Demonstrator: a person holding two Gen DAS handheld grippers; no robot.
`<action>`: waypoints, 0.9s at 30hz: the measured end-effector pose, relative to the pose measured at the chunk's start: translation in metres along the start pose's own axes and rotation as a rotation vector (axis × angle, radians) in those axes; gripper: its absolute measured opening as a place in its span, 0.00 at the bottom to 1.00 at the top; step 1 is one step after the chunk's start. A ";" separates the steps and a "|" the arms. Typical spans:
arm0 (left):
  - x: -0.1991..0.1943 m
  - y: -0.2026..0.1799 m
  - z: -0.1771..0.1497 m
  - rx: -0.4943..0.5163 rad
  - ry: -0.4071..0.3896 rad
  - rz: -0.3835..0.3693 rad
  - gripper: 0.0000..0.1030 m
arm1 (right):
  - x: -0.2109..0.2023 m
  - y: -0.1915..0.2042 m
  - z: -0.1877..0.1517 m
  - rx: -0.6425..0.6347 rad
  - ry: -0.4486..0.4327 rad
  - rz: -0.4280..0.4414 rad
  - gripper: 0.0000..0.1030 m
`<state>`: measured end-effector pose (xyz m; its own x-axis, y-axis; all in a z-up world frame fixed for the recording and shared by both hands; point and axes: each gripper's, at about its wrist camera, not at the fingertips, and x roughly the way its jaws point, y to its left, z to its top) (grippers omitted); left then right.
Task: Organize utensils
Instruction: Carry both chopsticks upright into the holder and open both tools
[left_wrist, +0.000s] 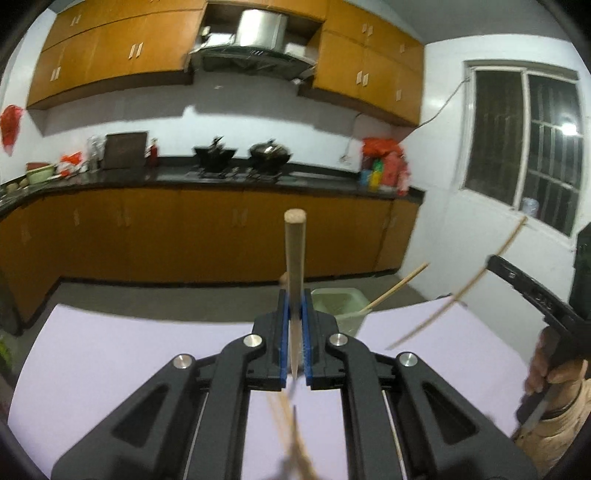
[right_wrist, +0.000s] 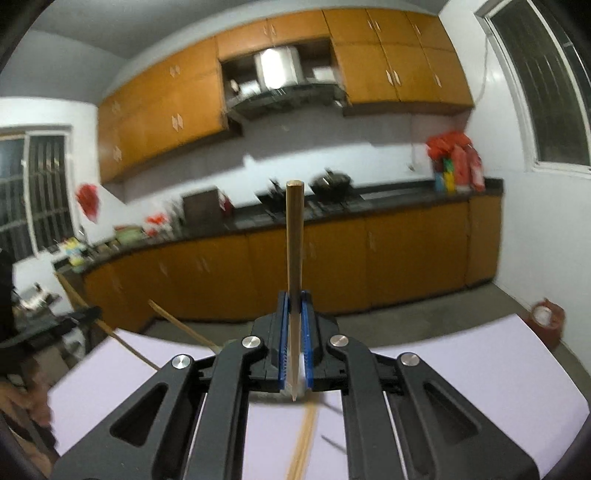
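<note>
My left gripper (left_wrist: 294, 299) is shut on a wooden chopstick (left_wrist: 294, 254) that points forward above the lilac table (left_wrist: 129, 350). My right gripper (right_wrist: 294, 299) is shut on another chopstick (right_wrist: 294, 240), also held up. In the left wrist view the right gripper's chopstick (left_wrist: 458, 295) shows at the right. A pale green holder (left_wrist: 338, 308) stands at the table's far edge with one chopstick (left_wrist: 397, 288) leaning out of it. More chopsticks (right_wrist: 303, 439) lie on the table under the right gripper, and blurred ones (left_wrist: 291, 432) under the left.
Beyond the table lie a grey floor and orange kitchen cabinets (left_wrist: 184, 236) with a dark counter and woks (left_wrist: 269, 153). A window (left_wrist: 524, 147) is at the right. A brown tape roll (right_wrist: 546, 317) sits off the table's right corner.
</note>
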<state>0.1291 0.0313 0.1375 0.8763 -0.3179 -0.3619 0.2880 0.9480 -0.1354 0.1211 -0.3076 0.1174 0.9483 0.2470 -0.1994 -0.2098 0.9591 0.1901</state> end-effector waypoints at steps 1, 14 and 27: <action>0.000 -0.006 0.007 0.005 -0.022 -0.006 0.07 | -0.001 0.004 0.005 0.000 -0.020 0.014 0.07; 0.060 -0.032 0.044 0.009 -0.176 0.059 0.07 | 0.069 0.029 0.009 -0.045 -0.061 -0.007 0.07; 0.102 -0.015 0.015 -0.031 -0.076 0.039 0.19 | 0.089 0.024 -0.015 -0.009 0.070 -0.003 0.25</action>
<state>0.2196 -0.0151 0.1163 0.9139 -0.2776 -0.2963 0.2420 0.9584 -0.1514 0.1969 -0.2607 0.0893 0.9302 0.2525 -0.2665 -0.2090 0.9610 0.1811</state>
